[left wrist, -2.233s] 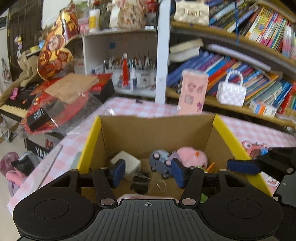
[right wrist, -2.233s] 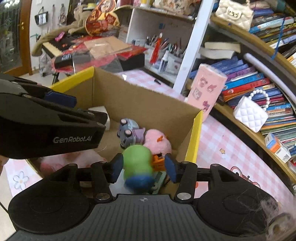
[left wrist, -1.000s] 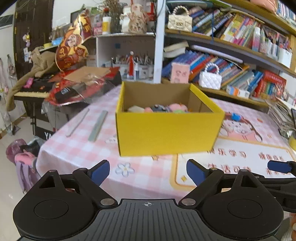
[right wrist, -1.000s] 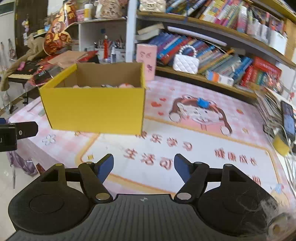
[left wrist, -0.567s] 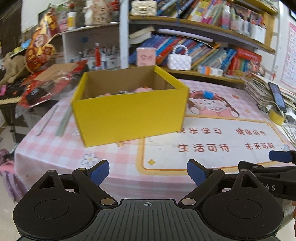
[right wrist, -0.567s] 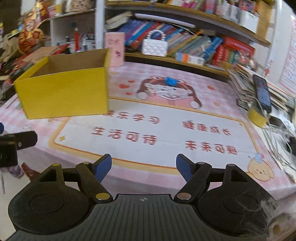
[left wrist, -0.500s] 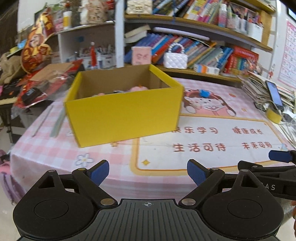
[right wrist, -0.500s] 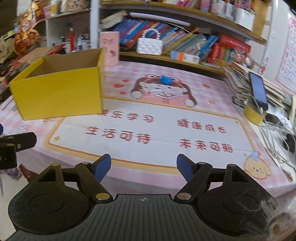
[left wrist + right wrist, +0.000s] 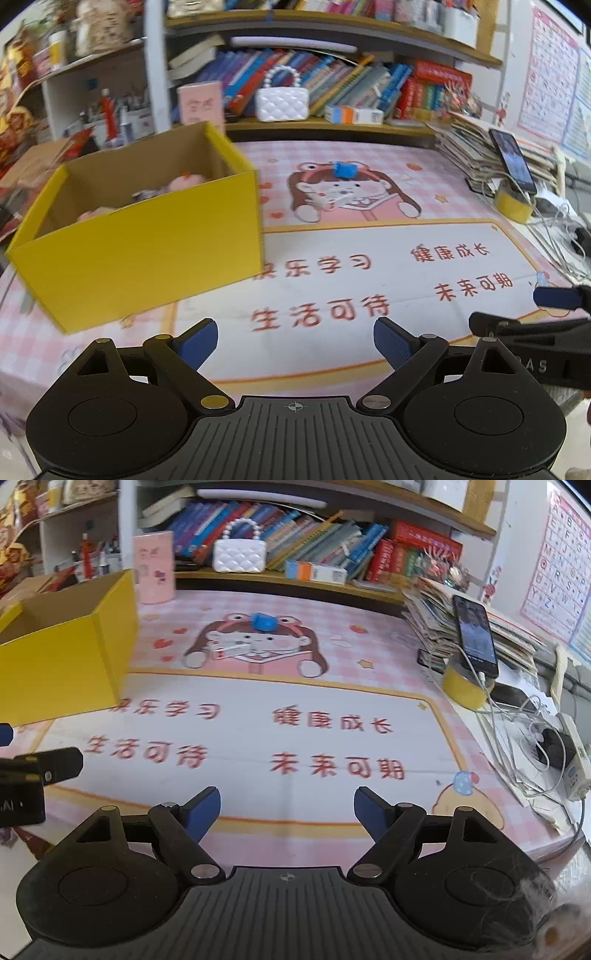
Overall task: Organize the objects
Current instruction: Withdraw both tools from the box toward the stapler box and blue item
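Both tools spread, empty — left tool point(image 9: 295, 338) and right tool point(image 9: 287, 805) (over the mat), yellow box point(image 9: 140, 236) apart.

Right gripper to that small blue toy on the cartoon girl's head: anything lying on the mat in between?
Nothing. In the right wrist view the stretch from the right gripper to the blue toy is bare mat, only printed red characters and the cartoon. Both jaws are open and empty.

Both wrist views angled down over near table edge; shared: printed mat point(image 9: 369, 258), yellow box point(image 9: 66, 657), bookshelf point(image 9: 332, 513), slightly blurred.
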{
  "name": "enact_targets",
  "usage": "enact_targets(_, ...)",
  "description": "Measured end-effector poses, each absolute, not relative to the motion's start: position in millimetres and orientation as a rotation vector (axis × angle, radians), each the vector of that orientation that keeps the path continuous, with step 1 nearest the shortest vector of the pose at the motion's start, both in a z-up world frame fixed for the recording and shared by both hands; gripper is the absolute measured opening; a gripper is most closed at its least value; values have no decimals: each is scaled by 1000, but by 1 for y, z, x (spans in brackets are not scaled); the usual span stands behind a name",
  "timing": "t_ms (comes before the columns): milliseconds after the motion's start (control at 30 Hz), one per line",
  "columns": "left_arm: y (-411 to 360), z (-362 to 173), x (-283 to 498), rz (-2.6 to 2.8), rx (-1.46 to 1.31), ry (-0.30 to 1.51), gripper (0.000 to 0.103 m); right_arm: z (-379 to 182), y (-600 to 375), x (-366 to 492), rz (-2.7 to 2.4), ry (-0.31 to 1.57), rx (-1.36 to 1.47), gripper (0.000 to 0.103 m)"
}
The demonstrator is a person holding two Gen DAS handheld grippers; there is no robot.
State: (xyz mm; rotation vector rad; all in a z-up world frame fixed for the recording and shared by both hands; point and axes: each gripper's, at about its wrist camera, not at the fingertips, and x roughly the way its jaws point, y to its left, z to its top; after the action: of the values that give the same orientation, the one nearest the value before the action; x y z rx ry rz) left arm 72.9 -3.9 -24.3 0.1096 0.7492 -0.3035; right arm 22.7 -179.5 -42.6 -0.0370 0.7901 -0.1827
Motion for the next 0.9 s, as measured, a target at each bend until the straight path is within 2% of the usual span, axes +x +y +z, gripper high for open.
enact_targets(467,-69,-27,128,-286,140,760,94,-45,-239,93,-146,808,-11,82)
enact_targets(900,-124,-32,188,-171,78,756,93,-30,-289,180,-83,723,-36,82)
